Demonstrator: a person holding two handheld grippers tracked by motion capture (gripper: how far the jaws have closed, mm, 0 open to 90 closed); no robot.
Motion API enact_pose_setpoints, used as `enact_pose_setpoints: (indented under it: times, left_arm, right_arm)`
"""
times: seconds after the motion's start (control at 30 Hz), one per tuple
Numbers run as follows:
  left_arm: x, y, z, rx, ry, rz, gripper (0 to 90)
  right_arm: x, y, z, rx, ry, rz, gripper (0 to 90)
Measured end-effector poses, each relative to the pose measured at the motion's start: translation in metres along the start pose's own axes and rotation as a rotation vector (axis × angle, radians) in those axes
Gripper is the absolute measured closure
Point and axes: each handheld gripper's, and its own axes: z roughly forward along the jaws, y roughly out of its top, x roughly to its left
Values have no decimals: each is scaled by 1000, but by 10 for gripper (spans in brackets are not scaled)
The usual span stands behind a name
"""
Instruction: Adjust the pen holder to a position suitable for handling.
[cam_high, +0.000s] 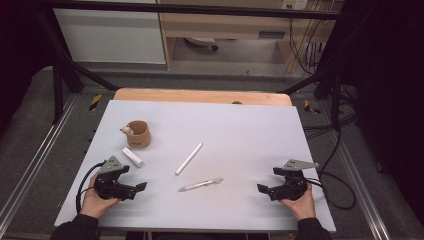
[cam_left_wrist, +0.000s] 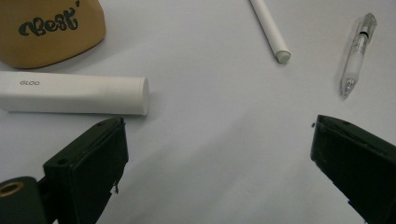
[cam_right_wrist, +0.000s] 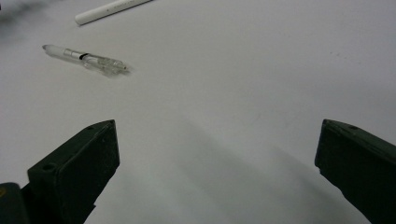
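White glue stick (cam_high: 132, 156) lay on counter (cam_high: 250, 130) just ahead of left hand-held gripper (cam_high: 141, 187), beside brown cup (cam_high: 138, 134); long axis crosswise to jaws. Left hand-held gripper nearer, jaws wide, empty. Right hand-held gripper (cam_high: 262, 189) wide, empty, well apart.

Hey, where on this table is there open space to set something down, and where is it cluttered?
Free: the pale table right of the long white stick and clear plastic pen, out to the open right gripper. Crowded: by the open left gripper, with the tan cup and short white tube.
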Motion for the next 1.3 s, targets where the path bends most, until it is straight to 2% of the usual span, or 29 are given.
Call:
enact_pose_setpoints:
  times: [0.53, 1.3]
  left_arm:
    - [-4, 6, -1, 10, 7, 18, 40]
    - [-6, 32, -5, 18, 13, 45, 40]
  right_arm:
    - [0, 0, -1, 4, -1, 0, 6]
    - [0, 0, 1, 16, -10, -5, 6]
